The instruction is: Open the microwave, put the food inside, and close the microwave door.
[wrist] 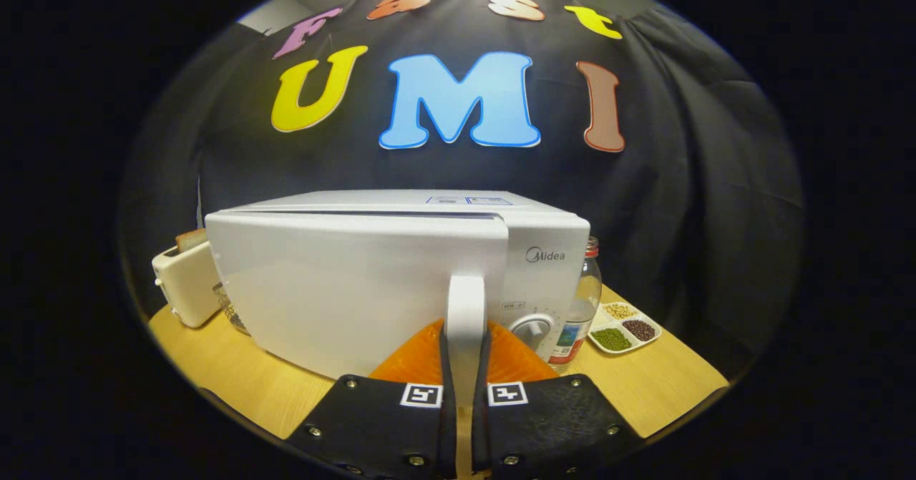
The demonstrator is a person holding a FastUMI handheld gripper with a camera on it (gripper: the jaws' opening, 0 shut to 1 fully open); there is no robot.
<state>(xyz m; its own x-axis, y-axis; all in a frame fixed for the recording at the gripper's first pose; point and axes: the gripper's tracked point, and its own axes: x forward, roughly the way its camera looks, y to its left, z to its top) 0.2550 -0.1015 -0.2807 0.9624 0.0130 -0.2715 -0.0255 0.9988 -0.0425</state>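
Observation:
A white microwave [358,280] stands on the wooden table [665,387] just ahead of me. Its door [343,294] is swung slightly ajar, with a thin gap showing along its top edge. The door's white vertical handle [466,308] runs down between my two fingers, and my gripper [465,351] is shut on it, one finger on each side. The control panel with a round dial [533,328] sits right of the handle. The inside of the microwave is hidden by the door. I see no food item for the microwave.
A cream toaster [182,280] with a slice of bread stands left of the microwave. A clear bottle [581,301] stands right of it. Beyond the bottle lies a white divided dish [624,328] of beans.

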